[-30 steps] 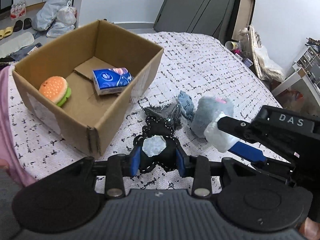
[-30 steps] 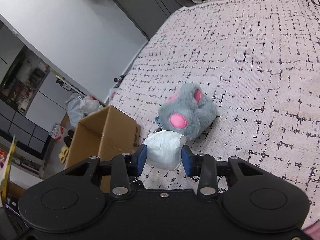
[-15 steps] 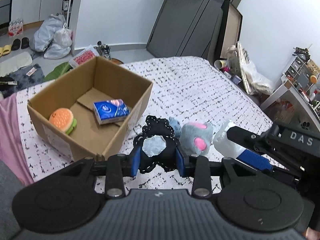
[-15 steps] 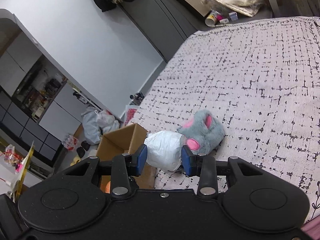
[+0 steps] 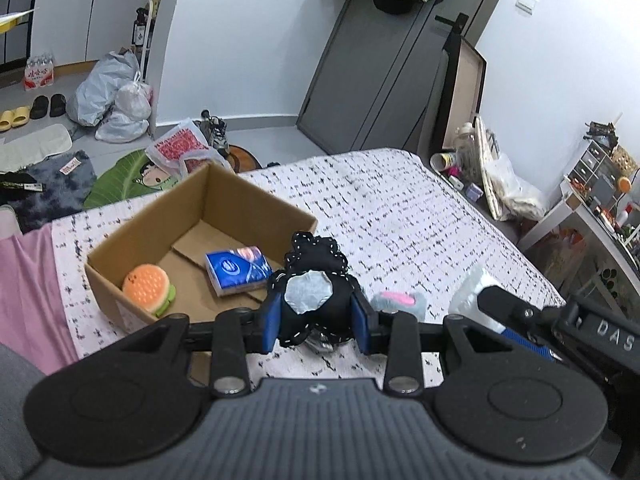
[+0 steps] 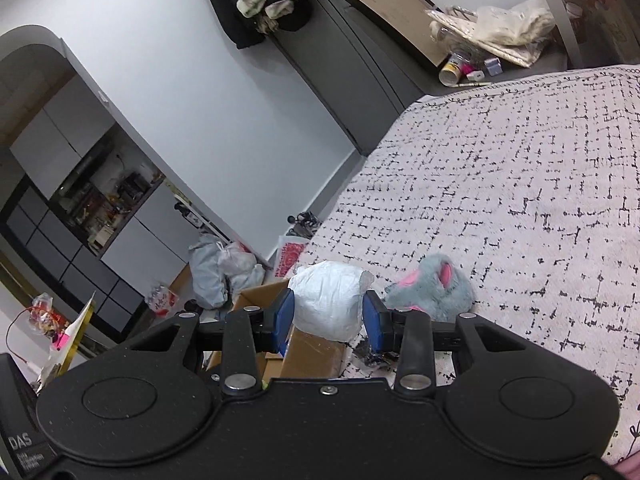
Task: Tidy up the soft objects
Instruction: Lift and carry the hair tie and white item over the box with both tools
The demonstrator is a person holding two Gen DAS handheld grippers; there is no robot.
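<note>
Only the left wrist view looks into the cardboard box (image 5: 200, 236), where a burger plush (image 5: 147, 288) and a blue tissue pack (image 5: 238, 270) lie; the right wrist view catches just its outer corner. The left gripper (image 5: 316, 320) pinches a black stitched pouch (image 5: 314, 280), the right gripper (image 6: 329, 316) pinches a white soft bundle (image 6: 328, 300), both held above the patterned bedspread (image 6: 500, 184). The grey mouse plush (image 6: 434, 292) lies on the bedspread, mostly hidden behind the left fingers. Since a second ago both grippers have risen and the box looks farther away
</note>
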